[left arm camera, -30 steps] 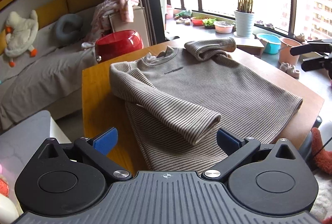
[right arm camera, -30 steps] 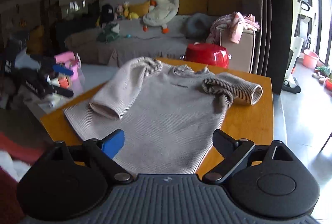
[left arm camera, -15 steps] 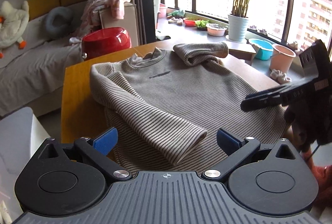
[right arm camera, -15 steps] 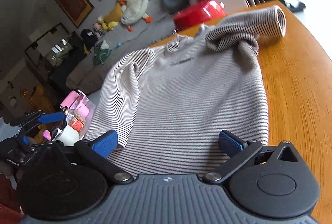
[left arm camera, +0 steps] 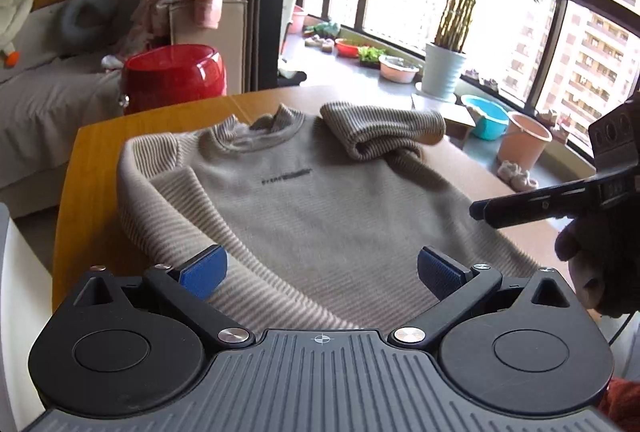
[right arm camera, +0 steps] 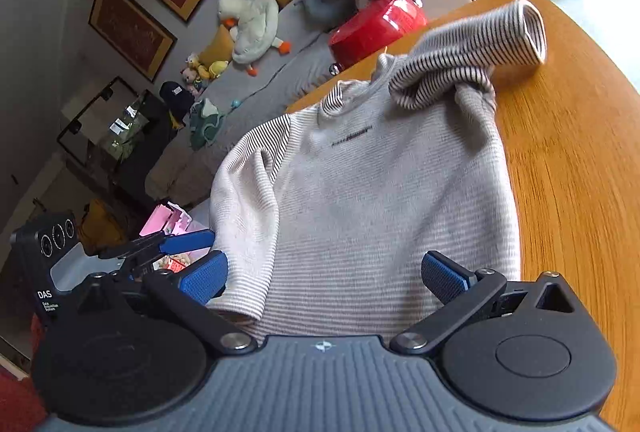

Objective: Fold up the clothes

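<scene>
Jaws of both the left gripper and right gripper stand wide apart, holding nothing, poised over the hem end of the striped sweater. It lies front up on the wooden surface, one sleeve folded across its chest, the other bunched beside the collar. Bare wood runs wide along the sweater's right side, narrower on its left. Beyond the far edge sits a red pot; potted plant by the window
</scene>
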Demonstrator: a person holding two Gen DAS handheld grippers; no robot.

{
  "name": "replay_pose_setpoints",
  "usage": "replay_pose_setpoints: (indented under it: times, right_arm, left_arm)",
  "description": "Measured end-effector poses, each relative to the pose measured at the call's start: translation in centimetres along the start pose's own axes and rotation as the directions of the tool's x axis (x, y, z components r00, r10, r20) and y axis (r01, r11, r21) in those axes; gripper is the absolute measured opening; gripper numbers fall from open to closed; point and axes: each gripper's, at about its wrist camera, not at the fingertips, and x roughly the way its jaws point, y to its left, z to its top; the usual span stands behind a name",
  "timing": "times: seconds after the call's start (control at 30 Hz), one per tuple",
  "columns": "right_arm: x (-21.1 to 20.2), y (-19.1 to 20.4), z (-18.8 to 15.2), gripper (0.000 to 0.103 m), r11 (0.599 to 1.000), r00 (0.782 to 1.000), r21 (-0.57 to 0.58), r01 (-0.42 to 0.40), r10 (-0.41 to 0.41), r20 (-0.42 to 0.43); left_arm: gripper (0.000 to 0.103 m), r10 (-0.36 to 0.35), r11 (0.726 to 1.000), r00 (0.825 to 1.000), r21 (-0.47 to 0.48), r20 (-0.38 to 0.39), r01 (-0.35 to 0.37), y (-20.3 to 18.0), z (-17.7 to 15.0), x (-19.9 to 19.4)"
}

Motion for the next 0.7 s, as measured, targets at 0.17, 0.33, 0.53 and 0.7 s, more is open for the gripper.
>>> replay_pose_setpoints:
  times: [0.17, 0.33, 0.53, 0.7]
  right_arm:
    - [2.3, 1.1, 3.2, 0.103, 0.989, 0.997, -0.127, 0.073, -0.076, -0.016]
    - [5.9, 1.2, 5.0, 0.103, 0.967, 0.988, -0.210, 0.146, -0.155, -0.027]
    - [8.1, -0.2, 4.4, 0.103, 0.973, 0.990, -0.190, 0.130, -0.136, -0.023]
    - [7.7, -0.4, 4.2, 0.103, 0.960, 0.991, -0.265, 0.092, -0.114, -0.067]
  left_arm:
    - [0.103, 0.042, 0.993, 0.998, -0.108, -0.045, -0.047, 2.4, 0.8, 4.4]
    - [0.103, 0.049, 0.987, 0.994, -0.147, -0.098, -0.063, 4.0, -0.2, 6.6]
    - [0.103, 0.041, 0.985, 0.996, -0.161, -0.080, -0.054, 4.1, -0.7, 6.5]
    - [0.103, 0.051, 0.986, 0.995, -0.155, -0.082, -0.063, 3.0, -1.0, 6.4]
